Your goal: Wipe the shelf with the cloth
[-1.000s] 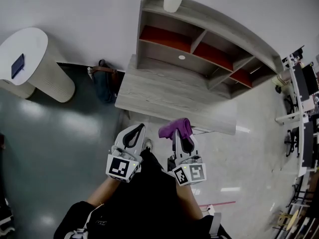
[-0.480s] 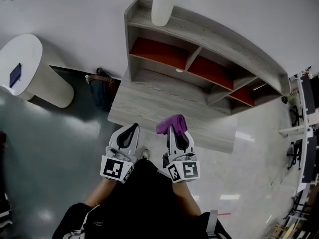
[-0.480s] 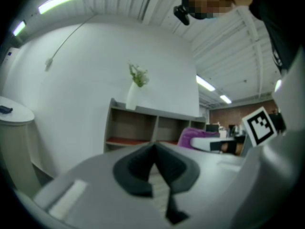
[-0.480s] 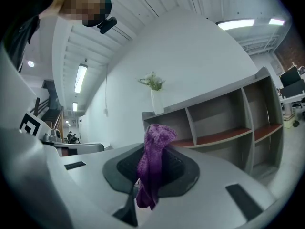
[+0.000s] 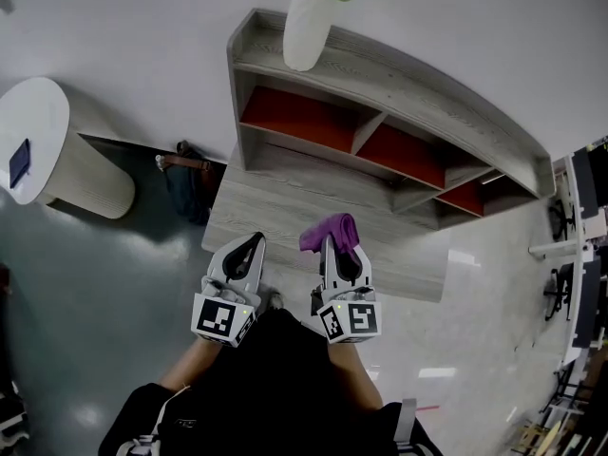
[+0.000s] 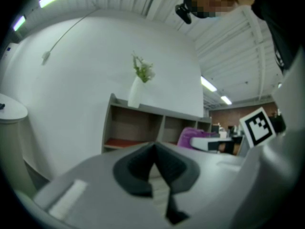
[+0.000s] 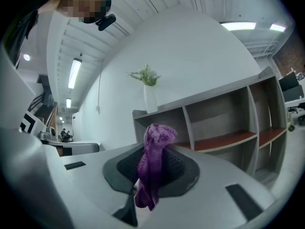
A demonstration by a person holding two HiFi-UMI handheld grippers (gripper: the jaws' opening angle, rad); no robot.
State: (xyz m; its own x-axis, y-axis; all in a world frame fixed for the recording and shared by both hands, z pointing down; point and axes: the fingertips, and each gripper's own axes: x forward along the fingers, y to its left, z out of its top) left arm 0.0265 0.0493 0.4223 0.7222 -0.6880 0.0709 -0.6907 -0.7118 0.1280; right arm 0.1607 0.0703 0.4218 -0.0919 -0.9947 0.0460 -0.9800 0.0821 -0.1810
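Purple cloth [image 7: 155,161] is clamped between the jaws of the right gripper [image 7: 151,171]. We note that it bunches up above the jaw tips and that a loose end hangs out below them. In the head view the cloth [image 5: 330,232] shows as a crumpled mass at the front of the right gripper [image 5: 334,247].

We find the left gripper [image 6: 155,151] with its jaws together and nothing between them. In the head view the left gripper [image 5: 249,250] is held just beside the right one, on its left, the two roughly level and pointing the same way.

The shelf [image 5: 380,150] stands ahead of both grippers and is apart from them. It is grey wood grain, with open compartments whose floors are red. From the right gripper view the shelf [image 7: 228,123] lies beyond the cloth, and neither the cloth nor the jaws touch it. A grey wood desk top [image 5: 285,207] runs out from the foot of the shelf towards the grippers, and both sets of jaw tips are over its near edge.

A white vase [image 5: 309,22] with green sprigs stands on the top board of the shelf, ahead of the left gripper. Well off to that gripper's left we record a white round stand [image 5: 57,150].
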